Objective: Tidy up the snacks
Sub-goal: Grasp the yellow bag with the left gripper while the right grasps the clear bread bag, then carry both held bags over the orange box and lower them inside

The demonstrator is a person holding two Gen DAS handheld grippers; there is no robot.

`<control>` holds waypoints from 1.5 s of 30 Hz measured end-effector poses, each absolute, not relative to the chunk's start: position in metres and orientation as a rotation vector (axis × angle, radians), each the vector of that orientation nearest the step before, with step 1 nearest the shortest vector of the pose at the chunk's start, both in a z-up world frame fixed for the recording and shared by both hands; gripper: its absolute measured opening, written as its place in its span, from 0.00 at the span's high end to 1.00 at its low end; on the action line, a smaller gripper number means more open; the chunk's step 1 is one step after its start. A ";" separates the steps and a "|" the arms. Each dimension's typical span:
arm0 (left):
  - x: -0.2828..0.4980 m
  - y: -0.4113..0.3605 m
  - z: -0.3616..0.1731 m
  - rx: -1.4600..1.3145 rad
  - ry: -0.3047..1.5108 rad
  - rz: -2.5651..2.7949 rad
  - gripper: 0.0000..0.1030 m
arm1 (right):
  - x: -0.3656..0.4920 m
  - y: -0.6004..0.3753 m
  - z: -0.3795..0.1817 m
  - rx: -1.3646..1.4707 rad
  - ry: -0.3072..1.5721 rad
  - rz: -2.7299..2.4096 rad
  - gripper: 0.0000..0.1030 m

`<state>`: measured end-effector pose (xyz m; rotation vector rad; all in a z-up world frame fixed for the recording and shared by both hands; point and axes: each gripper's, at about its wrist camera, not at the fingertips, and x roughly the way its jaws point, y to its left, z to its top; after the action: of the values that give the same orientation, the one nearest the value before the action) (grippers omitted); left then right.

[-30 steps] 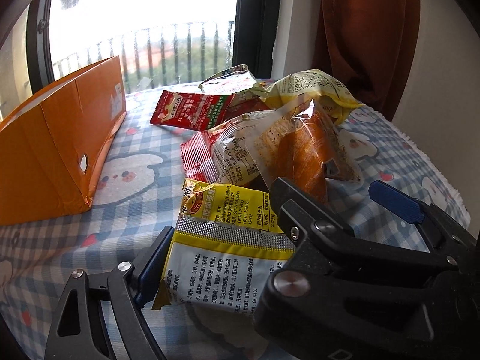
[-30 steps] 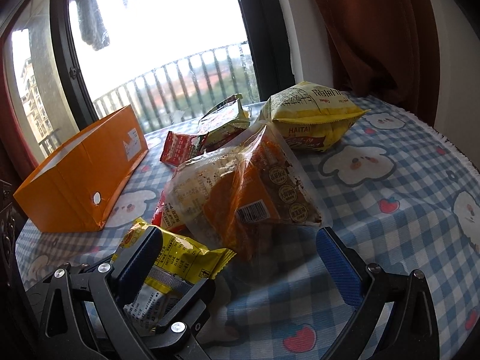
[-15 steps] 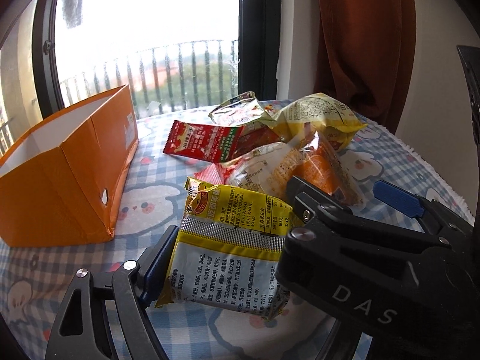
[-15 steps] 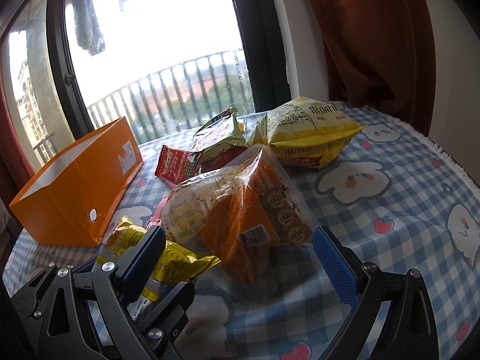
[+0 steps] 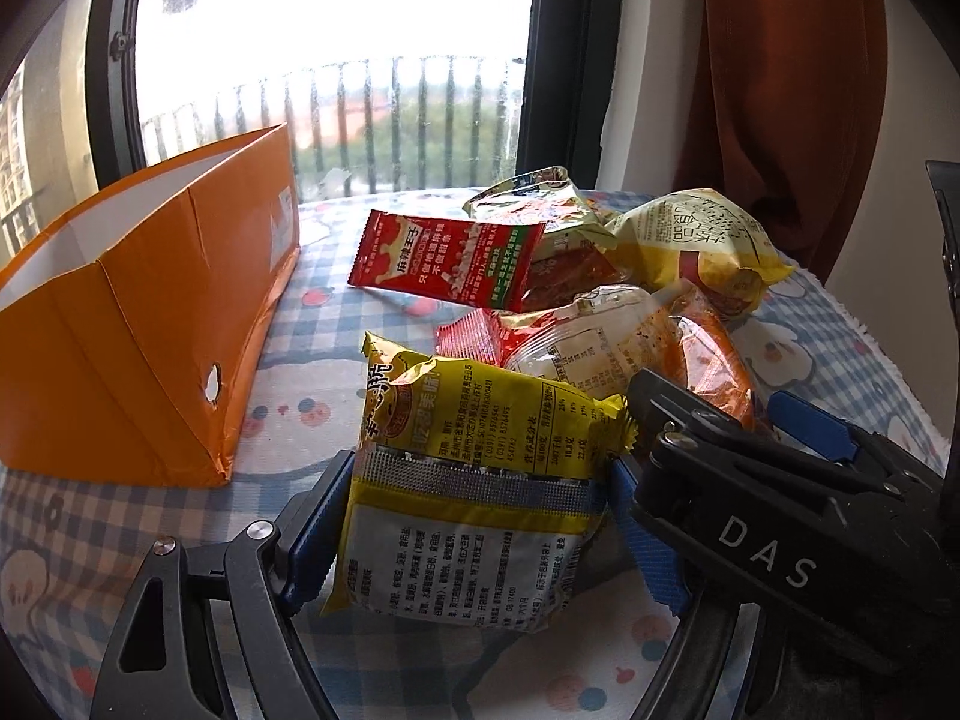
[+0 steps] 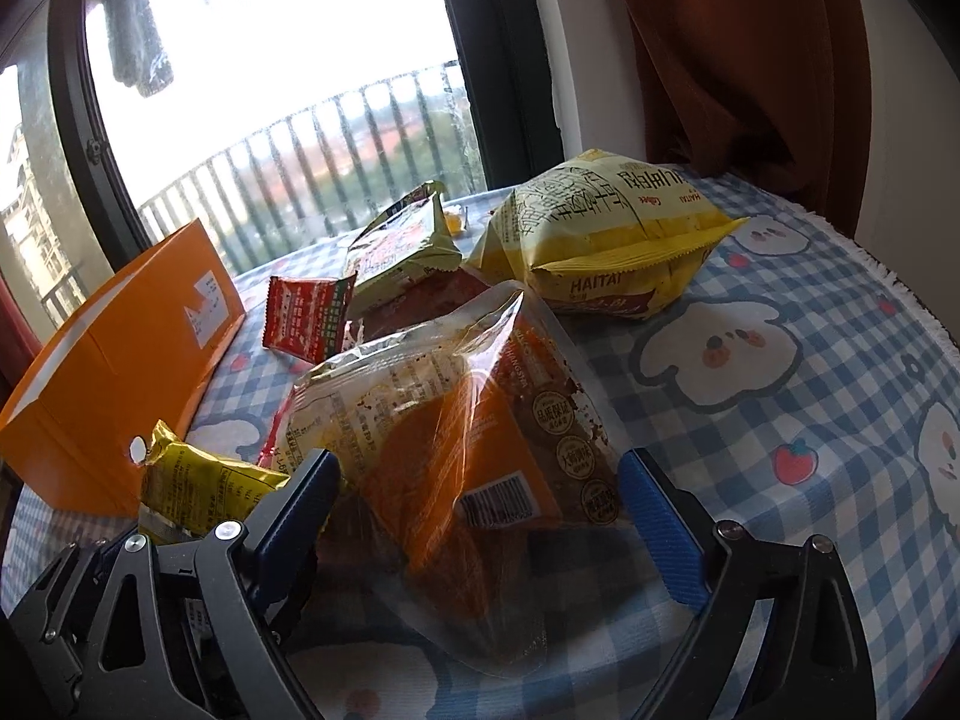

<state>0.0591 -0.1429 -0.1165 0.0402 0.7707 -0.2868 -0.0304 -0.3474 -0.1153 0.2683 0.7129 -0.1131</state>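
Observation:
My left gripper (image 5: 480, 480) is shut on a yellow snack packet (image 5: 474, 462); both blue pads press its sides just above the tablecloth. That packet (image 6: 204, 486) also shows at the lower left of the right wrist view. My right gripper (image 6: 477, 468) straddles a clear packet with orange contents (image 6: 468, 432) that lies on the table. Its jaws are closing, and the pads stand close to the wrapper's edges without visibly squeezing it. An open orange cardboard box (image 5: 120, 324) stands to the left.
Behind lie a red sachet (image 5: 444, 258), a gold-green packet (image 5: 534, 198) and a puffy yellow bag (image 6: 600, 240). The checked tablecloth (image 6: 780, 420) ends in a frayed edge on the right. A window with railings and a rust curtain (image 6: 720, 30) stand behind the table.
The left pads have come in against the yellow packet, whose top has bent upward. The right jaws have narrowed and now flank the clear orange packet more closely.

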 end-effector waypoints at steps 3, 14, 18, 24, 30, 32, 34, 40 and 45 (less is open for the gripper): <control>0.060 -0.145 -0.118 0.039 0.782 -0.293 0.19 | -0.027 -0.345 -0.116 0.248 0.724 -0.119 0.11; 0.053 -0.147 -0.118 0.045 0.786 -0.322 0.21 | -0.034 -0.340 -0.112 0.212 0.699 -0.111 0.52; 0.049 -0.146 -0.117 0.044 0.788 -0.332 0.21 | -0.041 -0.337 -0.111 0.228 0.683 -0.099 0.59; 0.041 -0.144 -0.115 0.041 0.785 -0.341 0.21 | -0.050 -0.329 -0.106 0.225 0.674 -0.089 0.67; 0.033 -0.139 -0.108 0.029 0.764 -0.338 0.21 | -0.059 -0.323 -0.099 0.237 0.659 -0.063 0.70; 0.031 -0.137 -0.106 0.025 0.756 -0.336 0.21 | -0.061 -0.321 -0.096 0.239 0.652 -0.059 0.70; 0.029 -0.135 -0.103 0.021 0.751 -0.336 0.21 | -0.064 -0.319 -0.094 0.240 0.649 -0.057 0.71; 0.019 -0.127 -0.091 0.009 0.710 -0.340 0.22 | -0.074 -0.310 -0.081 0.220 0.612 -0.056 0.72; 0.011 -0.121 -0.081 -0.002 0.674 -0.340 0.22 | -0.083 -0.302 -0.069 0.205 0.578 -0.056 0.72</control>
<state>0.0113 -0.1213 -0.0811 -0.0020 0.6737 -0.3396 -0.0829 -0.3023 -0.0691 0.2054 0.5775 -0.0565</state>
